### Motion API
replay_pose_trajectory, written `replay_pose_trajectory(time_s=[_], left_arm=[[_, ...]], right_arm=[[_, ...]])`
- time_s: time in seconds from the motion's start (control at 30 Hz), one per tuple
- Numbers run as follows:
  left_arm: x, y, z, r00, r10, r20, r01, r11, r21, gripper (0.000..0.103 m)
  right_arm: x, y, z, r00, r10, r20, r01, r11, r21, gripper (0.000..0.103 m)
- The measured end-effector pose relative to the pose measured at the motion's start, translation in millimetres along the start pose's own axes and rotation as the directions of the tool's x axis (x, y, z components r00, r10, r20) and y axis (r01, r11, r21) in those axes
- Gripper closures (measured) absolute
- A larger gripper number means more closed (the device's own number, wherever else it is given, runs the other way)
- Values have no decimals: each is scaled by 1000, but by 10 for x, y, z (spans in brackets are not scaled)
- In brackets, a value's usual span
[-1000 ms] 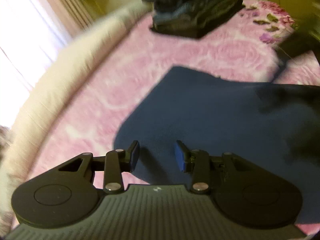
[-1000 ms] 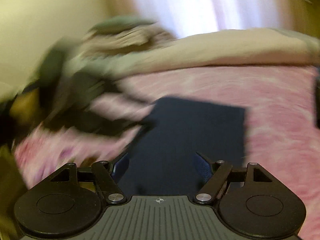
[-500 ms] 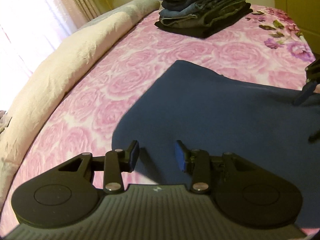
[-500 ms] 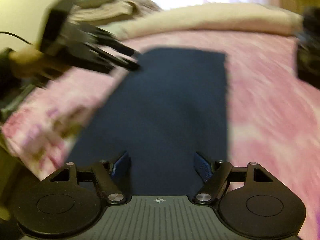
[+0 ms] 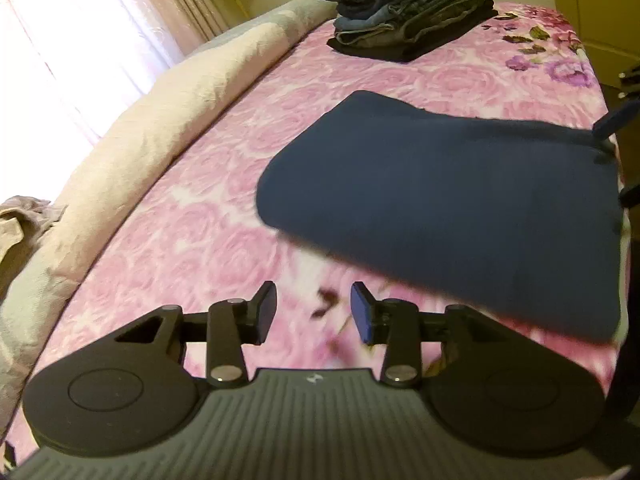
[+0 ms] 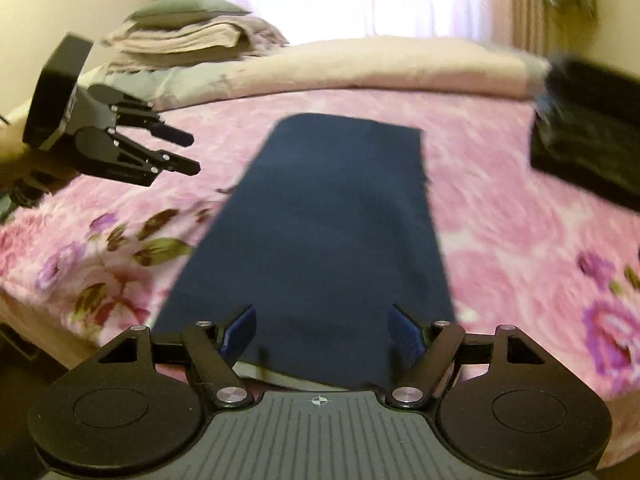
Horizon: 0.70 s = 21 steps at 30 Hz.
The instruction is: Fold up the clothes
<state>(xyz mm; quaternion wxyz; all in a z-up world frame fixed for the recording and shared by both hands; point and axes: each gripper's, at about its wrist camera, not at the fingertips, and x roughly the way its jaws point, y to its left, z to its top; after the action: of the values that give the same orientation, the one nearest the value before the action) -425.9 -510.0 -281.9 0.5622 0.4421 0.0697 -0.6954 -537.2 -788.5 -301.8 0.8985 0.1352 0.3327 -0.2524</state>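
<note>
pink rose-patterned bedspread (image 5: 360, 80) fills the left wrist view, with a rolled cream blanket (image 5: 168, 120) along its far edge under a bright curtained window. up at the far end sits a stack of folded dark clothes (image 5: 408, 12). the navy folded garment (image 5: 448, 208) lies flat on the bedspread, off to the right and ahead of the left gripper (image 5: 314, 312). that gripper hangs over bare pink cover, jaws parted and opening, nothing between them, the garment's near edge just to the right of them. at the right edge a blue-padded fingertip of the right gripper (image 5: 616, 118) shows over the garment's far corner.

over to the right wrist view: same bedspread (image 6: 520, 240), and the navy garment (image 6: 332, 240) runs lengthwise straight ahead as a long strip. the right gripper (image 6: 322, 336) is right over its near end, jaws spread wide, cloth lying under the gap; whether the pads touch it is hard to tell, nothing is pinched. the left gripper (image 6: 192, 154) hovers at left above the flowered cover, clear of the garment's side edge, fingers slightly apart. the dark clothes stack (image 6: 588, 156) is blurred at right, a pile of pale folded linens (image 6: 192, 40) at the back left.
</note>
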Motion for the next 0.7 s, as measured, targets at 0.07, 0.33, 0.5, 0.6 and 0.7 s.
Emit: replay_pose_trajectory(time_s=[0.07, 0.33, 0.5, 0.6, 0.7], left_arm=[[-86, 23, -108, 1000, 16, -1, -16, 1000, 25, 61], [-145, 30, -471, 999, 35, 21, -38, 989, 145, 57], [-101, 18, -520, 997, 29, 69, -43, 978, 205, 56], [-87, 43, -529, 996, 21, 84, -40, 973, 229, 56], [-80, 46, -541, 994, 19, 105, -46, 964, 261, 56]], right_arm=[[124, 254, 35, 1000, -6, -6, 6, 999, -47, 27], [687, 1225, 74, 994, -111, -19, 101, 954, -283, 27], [1163, 1665, -20, 960, -280, -24, 230, 831, -507, 27], [1238, 1698, -49, 941, -339, 20, 288, 766, -574, 28], [1257, 1611, -76, 919, -392, 36, 331, 721, -609, 30]])
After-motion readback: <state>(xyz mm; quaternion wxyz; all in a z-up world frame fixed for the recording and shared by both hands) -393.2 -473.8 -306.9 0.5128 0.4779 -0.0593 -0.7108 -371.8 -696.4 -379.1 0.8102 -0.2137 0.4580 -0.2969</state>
